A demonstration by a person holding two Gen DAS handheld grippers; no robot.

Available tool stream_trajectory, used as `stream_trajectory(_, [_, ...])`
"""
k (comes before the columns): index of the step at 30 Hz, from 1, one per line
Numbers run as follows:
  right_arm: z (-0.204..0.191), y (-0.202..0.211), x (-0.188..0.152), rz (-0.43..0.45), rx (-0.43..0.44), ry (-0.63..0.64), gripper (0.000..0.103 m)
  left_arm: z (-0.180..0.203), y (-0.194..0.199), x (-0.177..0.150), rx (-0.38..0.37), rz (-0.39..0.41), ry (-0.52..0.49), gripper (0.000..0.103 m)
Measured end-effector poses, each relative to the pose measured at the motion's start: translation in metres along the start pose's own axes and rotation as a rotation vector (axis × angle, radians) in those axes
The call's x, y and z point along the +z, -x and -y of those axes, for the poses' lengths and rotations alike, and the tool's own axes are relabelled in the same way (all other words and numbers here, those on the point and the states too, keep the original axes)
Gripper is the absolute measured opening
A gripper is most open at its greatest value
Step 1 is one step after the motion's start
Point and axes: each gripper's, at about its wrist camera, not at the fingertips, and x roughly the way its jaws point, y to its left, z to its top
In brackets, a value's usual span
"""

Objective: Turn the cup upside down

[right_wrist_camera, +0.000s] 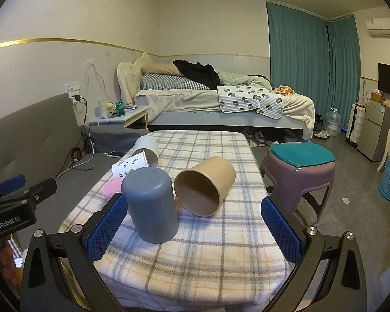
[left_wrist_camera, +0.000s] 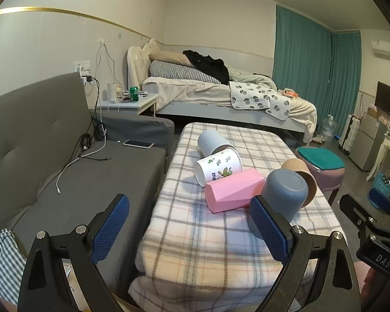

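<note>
A dark grey cup (right_wrist_camera: 150, 205) stands upside down on the plaid-covered table (right_wrist_camera: 195, 260), also in the left wrist view (left_wrist_camera: 280, 195). A brown paper cup (right_wrist_camera: 204, 186) lies on its side beside it, mouth toward me. A pink faceted cup (left_wrist_camera: 232, 189), a white leaf-print cup (left_wrist_camera: 218, 166) and a light grey cup (left_wrist_camera: 210, 141) lie on their sides farther back. My right gripper (right_wrist_camera: 193, 231) is open and empty, its left finger near the dark grey cup. My left gripper (left_wrist_camera: 189, 228) is open and empty over the table's near left edge.
A grey sofa (left_wrist_camera: 65, 171) with cables and a phone (left_wrist_camera: 138, 143) lies left of the table. A purple stool (right_wrist_camera: 299, 171) with a teal cushion stands to the right. A bed (right_wrist_camera: 221, 104) and a bedside table are behind.
</note>
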Motion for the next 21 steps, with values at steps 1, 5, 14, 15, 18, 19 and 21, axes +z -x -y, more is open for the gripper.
stream_trajectory(1, [-0.0001, -0.0002, 0.0, -0.001, 0.002, -0.003, 0.103, -0.0001, -0.0009, 0.0006, 0.001, 0.0, -0.003, 0.097])
stream_trajectory(5, [-0.0005, -0.0002, 0.0, -0.001, 0.0, -0.003, 0.103, 0.0008, -0.0023, 0.0009, -0.005, -0.008, -0.015, 0.097])
stream_trajectory(14, [-0.0004, -0.0008, -0.0002, -0.003, 0.002, -0.003, 0.103, 0.0014, -0.0026, 0.0002, -0.007, -0.007, -0.016, 0.097])
stream_trajectory(15, [0.0001, -0.0009, -0.0004, -0.005, 0.001, -0.003, 0.103, 0.0009, -0.0029, 0.0003, -0.008, -0.009, -0.013, 0.097])
stream_trajectory(18, [0.0008, -0.0008, -0.0006, -0.005, 0.001, -0.003, 0.103, 0.0005, -0.0033, -0.0005, -0.009, -0.011, -0.014, 0.097])
stream_trajectory(19, [0.0007, -0.0009, -0.0006, -0.005, 0.001, -0.003, 0.103, 0.0004, -0.0035, -0.0005, -0.01, -0.011, -0.014, 0.097])
stream_trajectory(21, [0.001, -0.001, -0.0011, -0.007, 0.001, -0.001, 0.103, 0.0002, -0.0038, -0.0005, -0.012, -0.013, -0.016, 0.097])
